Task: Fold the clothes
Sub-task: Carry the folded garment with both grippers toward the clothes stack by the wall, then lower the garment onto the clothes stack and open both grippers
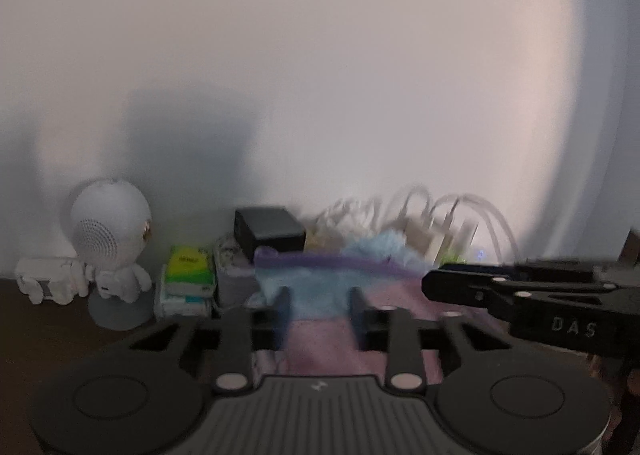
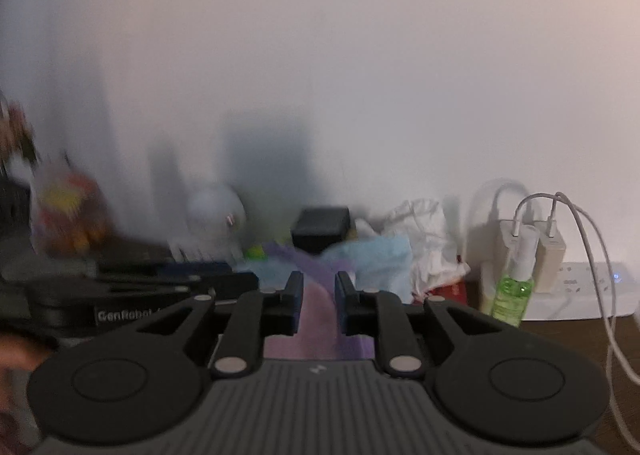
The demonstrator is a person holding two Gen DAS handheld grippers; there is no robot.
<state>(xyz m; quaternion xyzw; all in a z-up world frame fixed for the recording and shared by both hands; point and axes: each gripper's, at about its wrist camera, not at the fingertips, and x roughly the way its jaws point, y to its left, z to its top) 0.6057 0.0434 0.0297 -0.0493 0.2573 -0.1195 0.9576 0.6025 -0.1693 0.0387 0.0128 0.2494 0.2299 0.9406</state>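
- We see the pink-and-blue garment (image 1: 320, 295) lying on the dark table, its purple edge (image 1: 336, 261) running across at about 12 o'clock from our left gripper (image 1: 320, 313).
- Our left fingers (image 1: 282, 309) stand moderately apart over the cloth; we cannot tell whether they touch it.
- In the right wrist view the same garment (image 2: 320, 319) passes between our right gripper (image 2: 319, 303) fingers, which stand narrow, a strip of pink cloth in the gap; whether they pinch it is unclear.
- Each gripper shows blurred in the other's view, close beside it.
- At 10 o'clock from the left gripper stands a white round-headed toy robot (image 1: 110, 239), with tissue packs (image 1: 188, 275) beside it.
- A black box (image 1: 270, 233) sits at 11 o'clock by the wall.
- At 2 o'clock from the right gripper stand a green spray bottle (image 2: 514, 287), white chargers (image 2: 552, 255) and a power strip (image 2: 588, 291).
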